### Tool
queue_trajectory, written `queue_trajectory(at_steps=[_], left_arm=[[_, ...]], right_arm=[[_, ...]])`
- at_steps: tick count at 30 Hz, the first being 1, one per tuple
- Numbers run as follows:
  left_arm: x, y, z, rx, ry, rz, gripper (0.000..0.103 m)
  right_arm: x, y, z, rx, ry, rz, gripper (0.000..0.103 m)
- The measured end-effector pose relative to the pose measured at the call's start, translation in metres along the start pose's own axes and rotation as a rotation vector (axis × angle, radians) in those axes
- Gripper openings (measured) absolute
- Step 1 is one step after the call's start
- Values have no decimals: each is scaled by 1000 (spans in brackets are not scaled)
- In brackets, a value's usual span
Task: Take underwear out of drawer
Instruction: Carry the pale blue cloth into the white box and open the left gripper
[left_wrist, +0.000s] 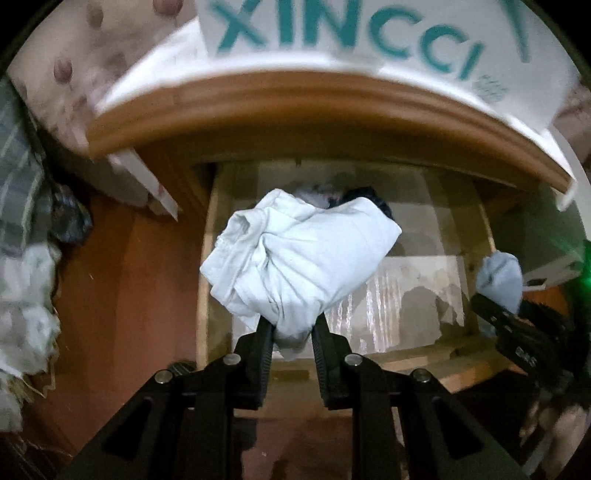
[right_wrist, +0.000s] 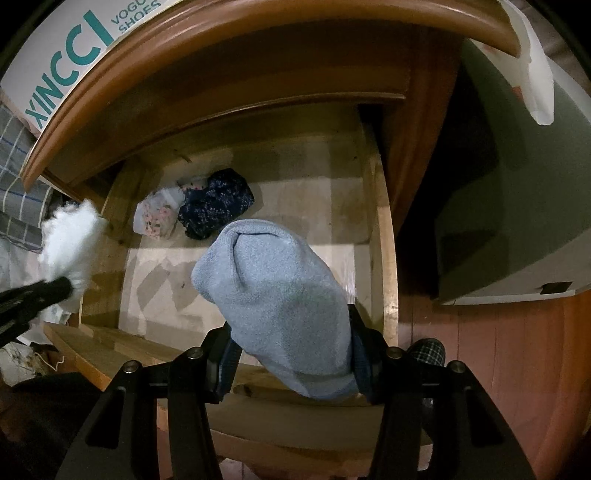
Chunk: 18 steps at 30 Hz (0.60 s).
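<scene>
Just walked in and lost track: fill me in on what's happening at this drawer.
A person is emptying an open wooden drawer with two handheld grippers. The left gripper is shut on a bundled white garment; the right gripper grips a light blue one. A dark floral piece and a pale floral piece are in the drawer.

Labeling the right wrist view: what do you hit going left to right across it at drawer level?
Left gripper holding the white garment → pale floral garment → dark floral garment → blue-grey garment in the right gripper → drawer's right wall → grey box.
</scene>
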<state>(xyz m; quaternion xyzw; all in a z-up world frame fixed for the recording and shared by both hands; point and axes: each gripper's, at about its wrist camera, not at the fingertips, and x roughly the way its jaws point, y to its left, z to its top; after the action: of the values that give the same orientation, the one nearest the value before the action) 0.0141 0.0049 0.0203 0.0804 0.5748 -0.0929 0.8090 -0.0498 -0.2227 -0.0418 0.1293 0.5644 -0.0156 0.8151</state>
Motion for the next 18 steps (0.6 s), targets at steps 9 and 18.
queue_trajectory(at_steps=[9, 18], left_arm=[[-85, -6, 7, 104, -190, 48, 20], [-175, 12, 52, 73, -337, 27, 20]], right_arm=[[4, -1, 0, 5, 7, -16, 48], [5, 0, 0, 6, 12, -15, 48]])
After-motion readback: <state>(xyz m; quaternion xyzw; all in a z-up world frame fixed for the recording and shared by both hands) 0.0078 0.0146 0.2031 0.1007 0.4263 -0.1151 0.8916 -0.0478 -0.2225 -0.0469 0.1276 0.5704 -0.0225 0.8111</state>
